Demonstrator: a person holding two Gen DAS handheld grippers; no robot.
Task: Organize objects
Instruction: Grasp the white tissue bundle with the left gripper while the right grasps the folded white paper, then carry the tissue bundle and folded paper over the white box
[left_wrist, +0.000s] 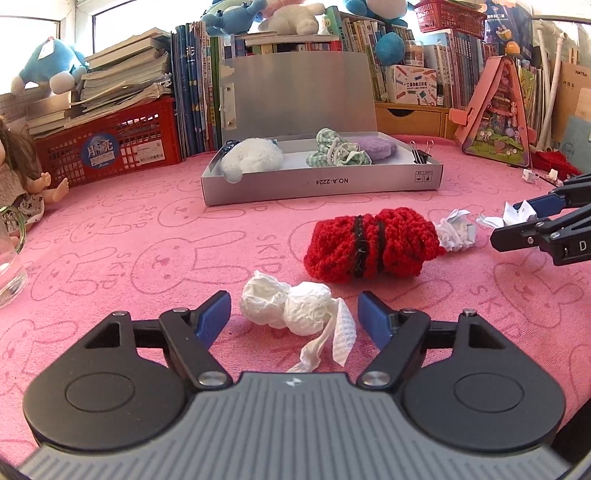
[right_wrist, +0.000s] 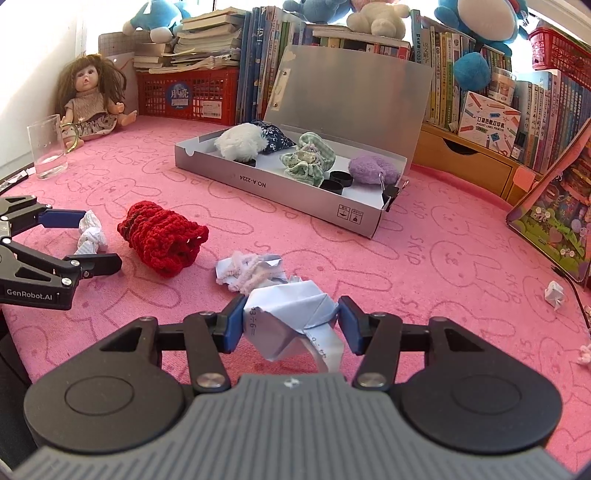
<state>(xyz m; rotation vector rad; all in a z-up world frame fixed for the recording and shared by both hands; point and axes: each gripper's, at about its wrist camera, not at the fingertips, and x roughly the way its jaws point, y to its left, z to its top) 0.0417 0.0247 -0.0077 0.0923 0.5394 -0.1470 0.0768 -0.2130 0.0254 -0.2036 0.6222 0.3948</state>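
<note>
With the right gripper (right_wrist: 291, 325) pinching the crumpled paper (right_wrist: 291, 321) and the left gripper (left_wrist: 294, 319) open around the tissue wad (left_wrist: 291, 308), either flimsy scrap could slip loose.

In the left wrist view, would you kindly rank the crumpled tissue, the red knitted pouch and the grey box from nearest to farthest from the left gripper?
1. Crumpled tissue: between the left gripper's open fingers.
2. Red knitted pouch: beyond, right of centre.
3. Grey box: farthest, by the books.
</note>
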